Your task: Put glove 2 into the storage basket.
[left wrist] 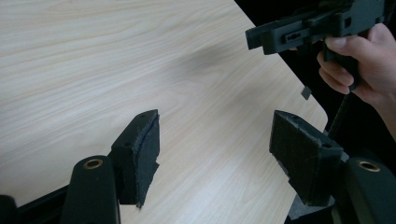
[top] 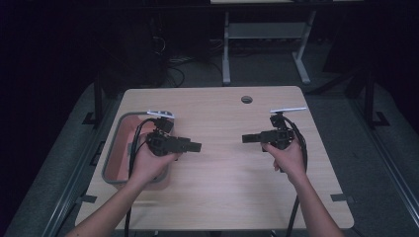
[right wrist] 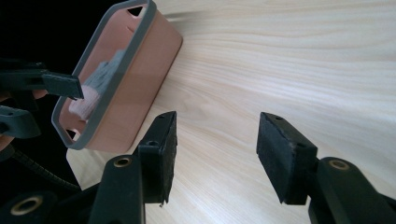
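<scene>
While 2 grippers, left gripper (top: 196,146) and right gripper (top: 246,138), hover with jaws apart and empty, the pink bin (top: 112,157) sits far left; it looks rigid, light, best gripped by its grey rim.

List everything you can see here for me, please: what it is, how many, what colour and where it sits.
table: one, pale wood grain, middle of the high view.
bin: one, pinkish with a grey rim, on the table's left side.
cloth: one, whitish, lying inside the bin.
hole: one, dark and round, near the table's far edge.
second table frame: one, light grey legs, on the floor beyond the table.
left gripper: one, black, held above the bin's near right corner, jaws apart with nothing between them.
right gripper: one, black, above the table's right half, jaws apart, holding nothing.
hands: two, one gripping each gripper.
</scene>
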A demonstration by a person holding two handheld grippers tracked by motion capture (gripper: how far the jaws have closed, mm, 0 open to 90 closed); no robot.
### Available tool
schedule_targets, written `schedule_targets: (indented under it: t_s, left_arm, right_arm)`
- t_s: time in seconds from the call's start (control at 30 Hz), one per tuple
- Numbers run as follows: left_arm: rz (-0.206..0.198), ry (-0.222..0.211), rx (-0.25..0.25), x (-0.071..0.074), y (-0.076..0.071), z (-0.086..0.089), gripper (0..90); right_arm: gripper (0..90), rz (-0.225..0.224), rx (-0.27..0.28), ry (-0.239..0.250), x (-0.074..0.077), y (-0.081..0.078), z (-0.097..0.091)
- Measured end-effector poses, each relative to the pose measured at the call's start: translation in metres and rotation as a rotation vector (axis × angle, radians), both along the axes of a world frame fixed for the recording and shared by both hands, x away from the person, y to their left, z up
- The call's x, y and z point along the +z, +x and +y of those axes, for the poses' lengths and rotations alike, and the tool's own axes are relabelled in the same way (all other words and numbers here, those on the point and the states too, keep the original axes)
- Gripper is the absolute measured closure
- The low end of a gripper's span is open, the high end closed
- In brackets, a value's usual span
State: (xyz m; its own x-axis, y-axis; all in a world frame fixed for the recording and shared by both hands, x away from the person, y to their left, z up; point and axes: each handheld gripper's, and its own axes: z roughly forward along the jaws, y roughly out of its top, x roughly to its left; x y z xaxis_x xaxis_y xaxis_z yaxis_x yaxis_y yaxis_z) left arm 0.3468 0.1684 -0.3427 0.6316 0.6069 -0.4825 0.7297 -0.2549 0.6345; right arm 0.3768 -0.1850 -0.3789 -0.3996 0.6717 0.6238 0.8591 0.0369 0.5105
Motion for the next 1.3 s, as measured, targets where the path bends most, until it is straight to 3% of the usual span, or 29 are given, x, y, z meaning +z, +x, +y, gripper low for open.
schedule_targets:
  t_s: [0.43,0.93,1.3]
  left_arm:
    - [0.012,0.005,-0.069,-0.011,-0.006,-0.038,32.2]
    - [0.015,-0.003,-0.109,-0.027,-0.015,-0.062,30.4]
    - [0.006,-0.002,-0.165,-0.047,-0.029,-0.077,28.5]
  right_arm:
    - [44.4,0.018,-0.032,-0.013,-0.014,-0.011,-0.024]
    - [43.2,0.030,-0.075,-0.015,-0.029,-0.025,-0.051]
    - [41.6,0.045,-0.101,0.003,-0.047,-0.042,-0.071]
